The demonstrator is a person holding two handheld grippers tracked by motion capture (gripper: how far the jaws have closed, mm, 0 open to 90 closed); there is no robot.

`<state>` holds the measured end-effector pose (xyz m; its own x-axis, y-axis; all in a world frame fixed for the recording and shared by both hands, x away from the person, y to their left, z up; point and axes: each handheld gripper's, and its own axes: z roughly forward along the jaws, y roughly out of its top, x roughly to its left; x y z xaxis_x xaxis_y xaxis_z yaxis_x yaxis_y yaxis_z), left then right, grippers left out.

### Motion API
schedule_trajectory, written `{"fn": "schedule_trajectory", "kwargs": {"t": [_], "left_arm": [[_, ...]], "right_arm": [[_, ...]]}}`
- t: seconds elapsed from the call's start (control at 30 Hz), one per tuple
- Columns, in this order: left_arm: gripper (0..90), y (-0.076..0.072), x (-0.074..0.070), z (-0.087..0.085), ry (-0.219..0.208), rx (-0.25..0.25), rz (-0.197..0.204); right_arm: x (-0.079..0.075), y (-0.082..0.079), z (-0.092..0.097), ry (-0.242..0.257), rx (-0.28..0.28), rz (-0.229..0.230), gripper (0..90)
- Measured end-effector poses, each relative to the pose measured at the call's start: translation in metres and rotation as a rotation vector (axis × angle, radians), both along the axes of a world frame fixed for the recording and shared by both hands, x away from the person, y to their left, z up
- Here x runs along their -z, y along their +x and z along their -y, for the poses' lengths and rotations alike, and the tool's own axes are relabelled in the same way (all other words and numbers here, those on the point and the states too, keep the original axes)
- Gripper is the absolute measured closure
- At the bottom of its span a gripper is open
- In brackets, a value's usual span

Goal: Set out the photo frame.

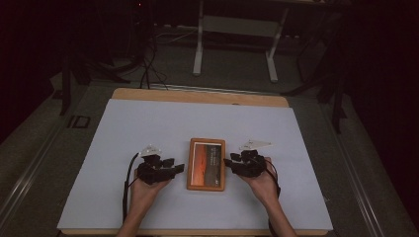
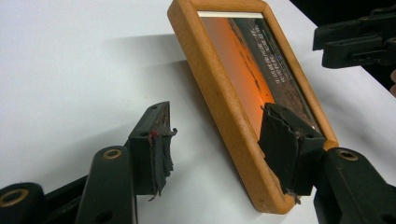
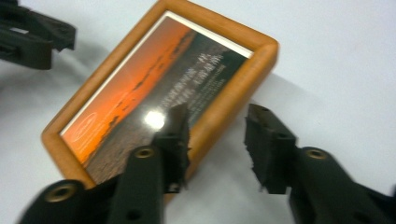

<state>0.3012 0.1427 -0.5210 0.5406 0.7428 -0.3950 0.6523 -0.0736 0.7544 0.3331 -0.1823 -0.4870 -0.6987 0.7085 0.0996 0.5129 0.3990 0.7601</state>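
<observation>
A wooden picture frame with an orange sunset print lies flat on the white sheet. My left gripper rests at its left side and my right gripper at its right side. In the left gripper view the frame has its near long edge between the open jaws of the left gripper; one pad hovers over the print and the other over the sheet. In the right gripper view the right gripper straddles the frame's edge, open, with a gap beside the outer pad.
The sheet covers a wooden table. Beyond the table, on the dark floor, stand the white legs of a desk and some cables. The right gripper also shows in the left gripper view, and the left gripper in the right gripper view.
</observation>
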Motion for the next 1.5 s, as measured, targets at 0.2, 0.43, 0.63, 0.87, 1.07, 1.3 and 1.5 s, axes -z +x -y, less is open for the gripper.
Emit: {"fn": "schedule_trajectory", "kwargs": {"t": [0.2, 0.43, 0.63, 0.87, 1.07, 1.3, 1.5], "left_arm": [[44.1, 0.000, 0.000, 0.003, 0.005, 0.008, -0.001], [44.1, -0.001, -0.002, 0.006, 0.034, 0.006, 0.011], [44.0, -0.003, -0.004, 0.009, 0.045, 0.013, 0.026], [43.6, -0.004, -0.007, 0.011, 0.076, 0.011, 0.041], [43.5, -0.005, -0.008, 0.012, 0.078, 0.017, 0.044], [43.4, -0.005, -0.009, 0.011, 0.074, 0.013, 0.049], [43.4, -0.005, -0.010, 0.011, 0.070, 0.011, 0.048]], "right_arm": [[-0.007, 0.002, -0.007, -0.005, -0.023, 0.073, 87.3], [-0.007, 0.014, -0.016, -0.042, -0.022, 0.088, 90.0], [-0.005, 0.029, -0.026, -0.057, -0.018, 0.096, 89.9], [-0.004, 0.041, -0.031, -0.055, 0.000, 0.092, 89.9], [-0.002, 0.047, -0.034, -0.055, 0.001, 0.086, 90.0], [0.000, 0.049, -0.038, -0.079, -0.006, 0.087, 90.0], [0.004, 0.050, -0.036, -0.078, -0.008, 0.077, 90.0]]}}
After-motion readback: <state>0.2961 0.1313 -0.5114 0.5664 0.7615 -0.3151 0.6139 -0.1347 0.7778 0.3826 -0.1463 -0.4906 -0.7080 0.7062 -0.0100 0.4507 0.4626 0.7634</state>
